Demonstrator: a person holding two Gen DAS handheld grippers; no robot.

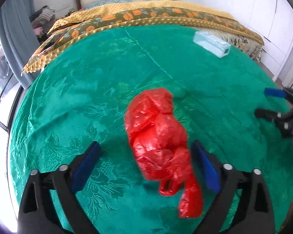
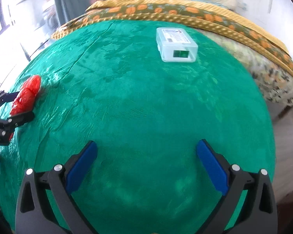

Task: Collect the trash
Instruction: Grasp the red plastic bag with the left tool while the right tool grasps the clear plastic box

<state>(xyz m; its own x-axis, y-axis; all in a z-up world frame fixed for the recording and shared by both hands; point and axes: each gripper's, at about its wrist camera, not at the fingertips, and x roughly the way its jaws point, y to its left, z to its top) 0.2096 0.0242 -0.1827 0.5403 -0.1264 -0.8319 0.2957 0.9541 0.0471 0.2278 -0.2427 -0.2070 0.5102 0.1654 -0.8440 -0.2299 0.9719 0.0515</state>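
Green-clothed tabletop, both tools spread wide, red bag between my left pads.

I see the round tabletop [image 2: 138,101] under a shiny green patterned cloth, with a bed [image 1: 146,11] along its far edge carrying a yellow dotted blanket and an orange-leaf cover; white cupboards stand beyond the right edge, a grey curtain and bright windows off the left edge. The middle and near edge lie bare. The crumpled red plastic bag [image 1: 160,134] sits between the parted pads of my left tool [image 1: 145,167], unclamped. A clear plastic box [image 2: 175,44] rests near the far edge. My right tool [image 2: 146,167] hangs wide apart, holding nothing.
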